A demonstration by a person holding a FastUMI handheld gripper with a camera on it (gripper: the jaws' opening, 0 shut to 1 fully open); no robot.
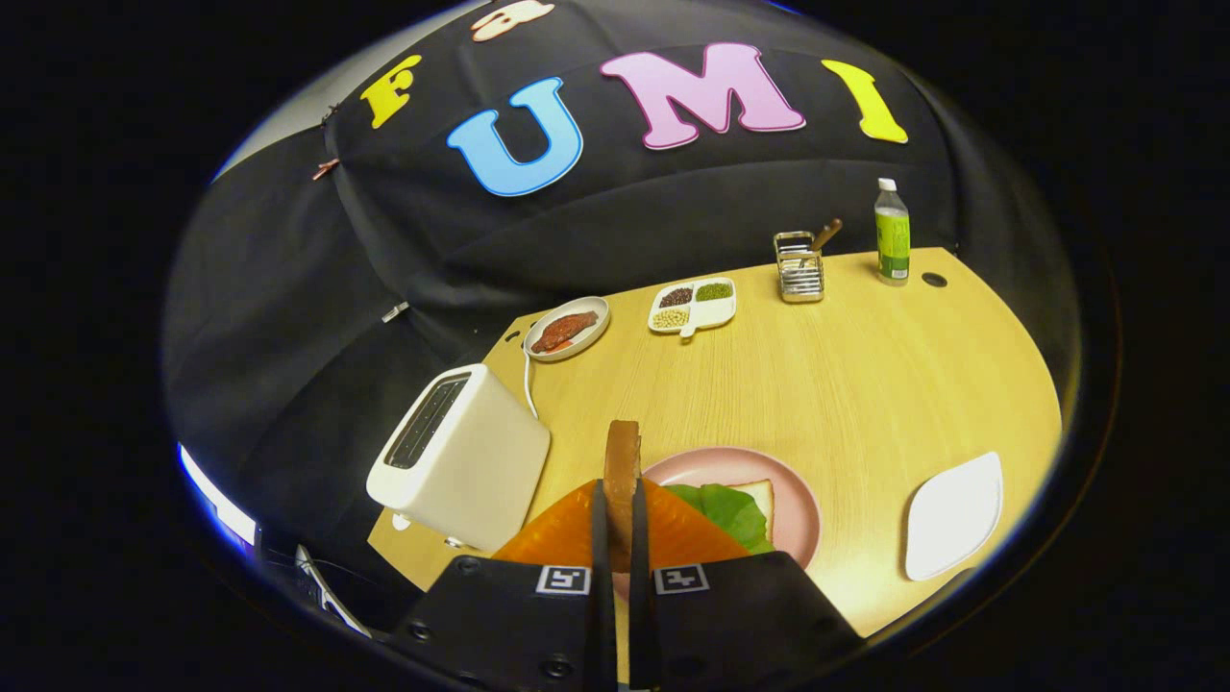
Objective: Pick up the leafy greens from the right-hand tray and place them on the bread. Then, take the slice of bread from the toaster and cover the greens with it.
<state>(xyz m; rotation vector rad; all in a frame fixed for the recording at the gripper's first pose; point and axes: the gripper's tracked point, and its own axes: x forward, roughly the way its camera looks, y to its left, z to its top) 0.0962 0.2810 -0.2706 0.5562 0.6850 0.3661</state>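
My gripper (621, 509) is shut on a slice of bread (622, 461), held on edge and sticking up between the fingers. Just beyond and right of the fingers lies a pink plate (798, 500) with leafy greens (730, 509) resting on a slice of bread (764, 493). The white toaster (461, 457) stands left of the fingers, its slots dark. An empty white tray (953, 516) lies to the right of the plate.
Farther back on the wooden table (865, 384) are a plate of red meat (567, 329), a divided dish of beans (694, 305), a metal rack with a wooden-handled tool (800, 264) and a green-labelled bottle (892, 234). The toaster's cord (528, 380) runs behind it.
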